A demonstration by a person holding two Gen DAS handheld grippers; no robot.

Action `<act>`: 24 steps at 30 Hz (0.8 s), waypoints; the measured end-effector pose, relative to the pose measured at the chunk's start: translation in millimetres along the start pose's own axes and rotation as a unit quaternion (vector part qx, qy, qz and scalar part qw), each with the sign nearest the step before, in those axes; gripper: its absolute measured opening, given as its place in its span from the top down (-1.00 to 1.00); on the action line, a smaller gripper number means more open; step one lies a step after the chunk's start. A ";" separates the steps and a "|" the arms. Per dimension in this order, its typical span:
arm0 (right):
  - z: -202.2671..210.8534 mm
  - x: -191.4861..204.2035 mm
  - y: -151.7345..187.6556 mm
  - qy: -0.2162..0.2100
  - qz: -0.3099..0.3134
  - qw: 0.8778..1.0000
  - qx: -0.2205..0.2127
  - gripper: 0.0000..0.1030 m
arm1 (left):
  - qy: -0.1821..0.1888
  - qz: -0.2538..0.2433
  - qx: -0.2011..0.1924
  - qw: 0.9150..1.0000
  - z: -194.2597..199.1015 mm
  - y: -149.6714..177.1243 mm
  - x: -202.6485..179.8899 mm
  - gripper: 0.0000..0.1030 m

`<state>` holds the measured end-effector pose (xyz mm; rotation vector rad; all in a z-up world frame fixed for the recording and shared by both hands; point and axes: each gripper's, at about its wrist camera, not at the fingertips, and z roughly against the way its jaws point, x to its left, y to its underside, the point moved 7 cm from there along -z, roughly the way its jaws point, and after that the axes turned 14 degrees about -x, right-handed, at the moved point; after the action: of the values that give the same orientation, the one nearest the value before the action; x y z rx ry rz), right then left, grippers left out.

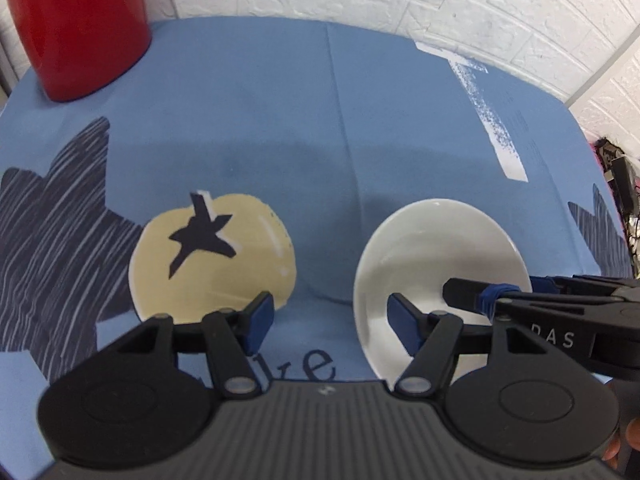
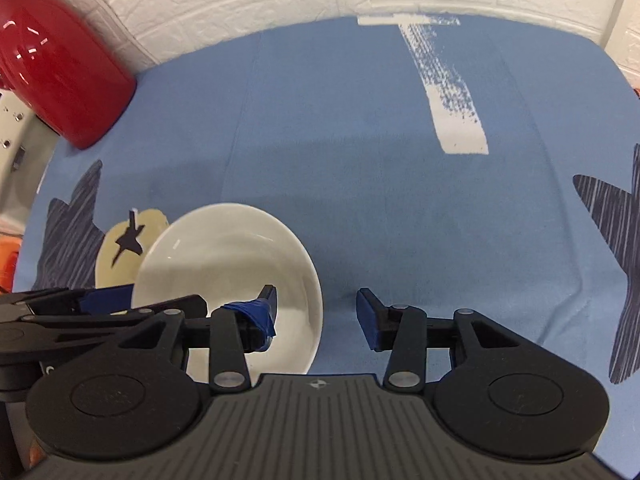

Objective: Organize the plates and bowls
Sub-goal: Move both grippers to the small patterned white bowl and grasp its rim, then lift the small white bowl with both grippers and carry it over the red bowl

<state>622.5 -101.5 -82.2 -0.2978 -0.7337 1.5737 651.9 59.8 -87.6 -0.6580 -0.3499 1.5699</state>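
Note:
A white plate [image 1: 436,256] lies on the blue cloth near the front; it also shows in the right wrist view [image 2: 232,264]. My left gripper [image 1: 331,322] is open, its right finger pad over the plate's left part and its left pad over a printed yellow apple [image 1: 212,256]. My right gripper [image 2: 316,320] is open, its left finger over the plate's right part and its right finger over bare cloth. The right gripper's finger [image 1: 480,294] reaches in over the plate's right rim in the left wrist view. Nothing is held.
A red rounded container [image 1: 80,24] stands at the back left by the white brick wall; it also shows in the right wrist view [image 2: 60,80]. The blue tablecloth [image 1: 320,120] carries dark leaf prints and a white brushstroke print [image 2: 448,92].

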 end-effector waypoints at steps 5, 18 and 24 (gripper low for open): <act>-2.1 2.1 -1.6 0.009 0.016 1.000 0.000 0.43 | 0.000 0.001 0.000 1.000 0.4 1.1 2.2 -0.41; -2.4 2.3 -5.0 -0.002 0.032 0.999 -0.015 0.41 | -0.011 -0.010 0.002 1.000 -2.4 3.2 0.8 -0.23; -1.7 19.2 3.8 -0.044 0.049 0.998 -0.022 0.82 | 0.014 -0.005 0.028 1.000 11.7 14.7 -14.1 0.77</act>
<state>617.6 -82.5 -81.4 -0.3023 -0.8344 1.6735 633.2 46.2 -84.2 -0.6338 -0.2875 1.5547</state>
